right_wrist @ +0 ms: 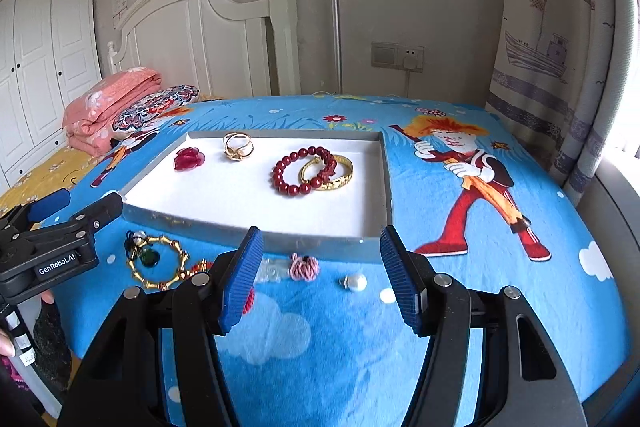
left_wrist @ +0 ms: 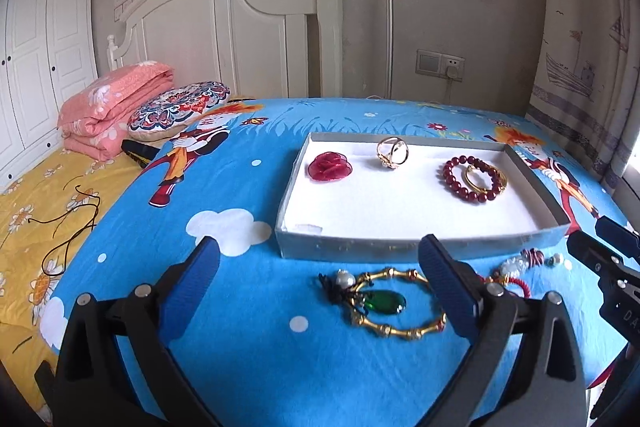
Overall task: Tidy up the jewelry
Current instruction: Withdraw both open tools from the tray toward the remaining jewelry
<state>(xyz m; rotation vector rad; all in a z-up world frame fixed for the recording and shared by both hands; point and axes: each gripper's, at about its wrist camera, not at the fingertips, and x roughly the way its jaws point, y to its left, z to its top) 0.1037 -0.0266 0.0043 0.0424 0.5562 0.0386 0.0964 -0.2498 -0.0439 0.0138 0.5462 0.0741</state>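
Showing both grippers released and empty above the blue bedspread [left_wrist: 256,195], just near of the white-lined tray [left_wrist: 344,247]; left gripper [left_wrist: 320,279] spreads its jaws wide around the gold bamboo bangle [left_wrist: 400,327] with green pendant [left_wrist: 384,301], which lies flat directly ahead between the fingers; right gripper [right_wrist: 320,275] faces the pearl [right_wrist: 357,282] and pink knot [right_wrist: 304,266]; red bead bracelet [right_wrist: 298,167] already rests in the tray; left hand judged nearer the bangle

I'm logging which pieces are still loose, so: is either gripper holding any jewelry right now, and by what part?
Nothing is held. The left gripper and the right gripper both have open, empty jaws above the bedspread.
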